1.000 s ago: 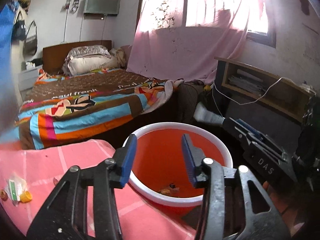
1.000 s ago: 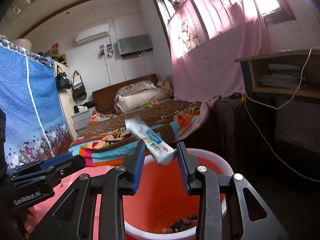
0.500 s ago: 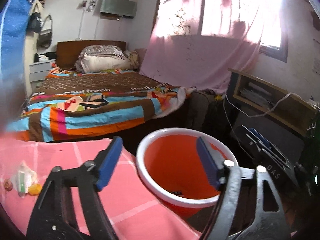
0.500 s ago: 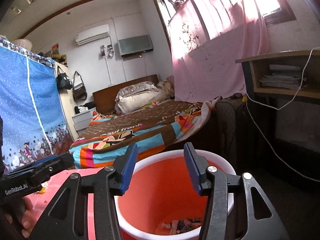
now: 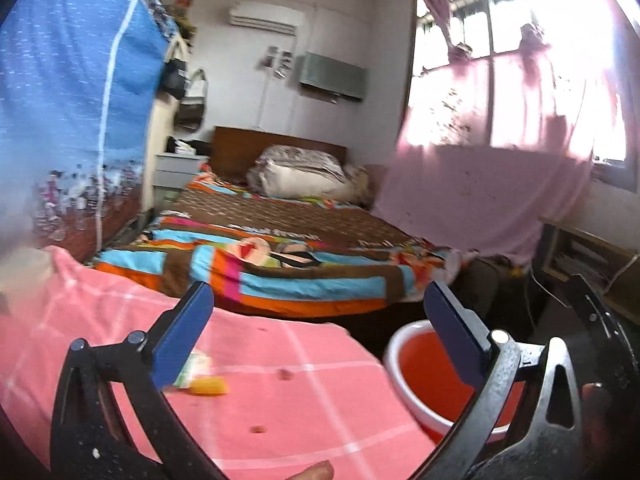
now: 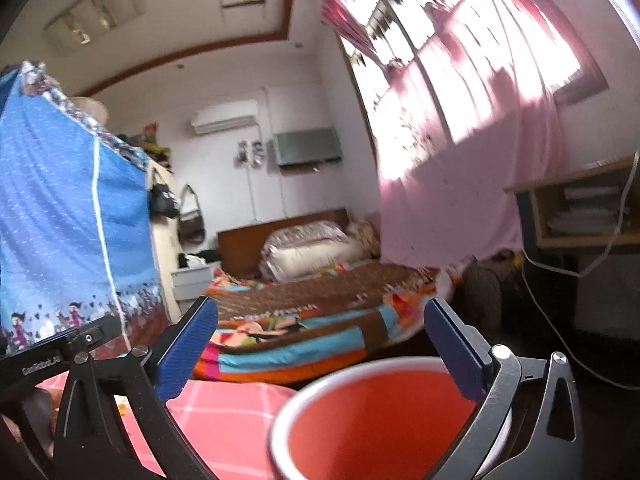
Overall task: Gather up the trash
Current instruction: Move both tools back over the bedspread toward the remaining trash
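An orange-red bucket with a white rim [image 6: 304, 404] stands beside the pink checked tablecloth [image 5: 260, 400]; it also shows in the left wrist view [image 5: 394, 354]. My right gripper [image 6: 320, 344] is wide open and empty above the bucket. My left gripper [image 5: 316, 336] is wide open and empty above the tablecloth. A small wrapper [image 5: 192, 366] and a yellow cap [image 5: 208, 386] lie on the cloth, partly behind the left finger. Small crumbs [image 5: 285, 374] lie near the cloth's middle.
A bed with a striped colourful blanket [image 5: 280, 264] stands behind the table. A blue cloth-covered wardrobe [image 5: 72, 120] is at the left. A pink curtain [image 5: 480, 192] and a wooden shelf [image 6: 580, 216] with a white cable are at the right.
My right gripper opened and dropped the white tube wrapper into the bucket, then opened wider. My left gripper opened wide and swung left from over the bucket to over the tablecloth.
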`<action>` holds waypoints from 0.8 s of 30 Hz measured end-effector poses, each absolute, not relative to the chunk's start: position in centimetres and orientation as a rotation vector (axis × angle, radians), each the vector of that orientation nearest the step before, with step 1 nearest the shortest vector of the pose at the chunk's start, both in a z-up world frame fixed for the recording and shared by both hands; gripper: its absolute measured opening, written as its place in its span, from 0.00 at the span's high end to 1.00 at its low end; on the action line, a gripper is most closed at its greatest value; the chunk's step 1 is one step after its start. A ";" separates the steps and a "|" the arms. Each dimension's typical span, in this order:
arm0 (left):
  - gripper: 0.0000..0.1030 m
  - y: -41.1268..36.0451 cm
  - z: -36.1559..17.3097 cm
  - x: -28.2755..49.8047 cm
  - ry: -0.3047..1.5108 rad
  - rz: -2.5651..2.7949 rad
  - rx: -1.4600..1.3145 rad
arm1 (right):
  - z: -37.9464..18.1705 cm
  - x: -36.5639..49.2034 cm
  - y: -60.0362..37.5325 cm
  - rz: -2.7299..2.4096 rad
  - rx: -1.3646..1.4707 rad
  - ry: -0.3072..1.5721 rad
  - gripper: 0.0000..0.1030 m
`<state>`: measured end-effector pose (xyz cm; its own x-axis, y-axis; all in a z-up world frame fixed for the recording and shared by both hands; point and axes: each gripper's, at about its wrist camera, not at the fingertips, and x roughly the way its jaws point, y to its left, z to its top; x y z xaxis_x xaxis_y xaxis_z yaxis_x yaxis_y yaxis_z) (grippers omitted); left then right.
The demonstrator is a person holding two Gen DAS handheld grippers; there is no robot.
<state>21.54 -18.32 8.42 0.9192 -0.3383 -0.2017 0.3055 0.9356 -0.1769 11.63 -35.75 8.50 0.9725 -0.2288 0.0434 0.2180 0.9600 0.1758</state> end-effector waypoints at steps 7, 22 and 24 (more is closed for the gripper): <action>0.00 -13.5 8.9 20.0 0.166 -0.233 -0.116 | 9.2 13.0 -31.5 -0.137 0.114 -0.109 0.00; 0.00 -3.9 8.1 19.6 0.172 -0.091 -0.061 | 8.8 16.3 -22.8 0.052 -0.008 -0.091 0.00; 0.00 -2.9 7.8 19.9 0.179 -0.073 -0.060 | 8.4 16.7 -22.1 0.066 -0.026 -0.076 0.00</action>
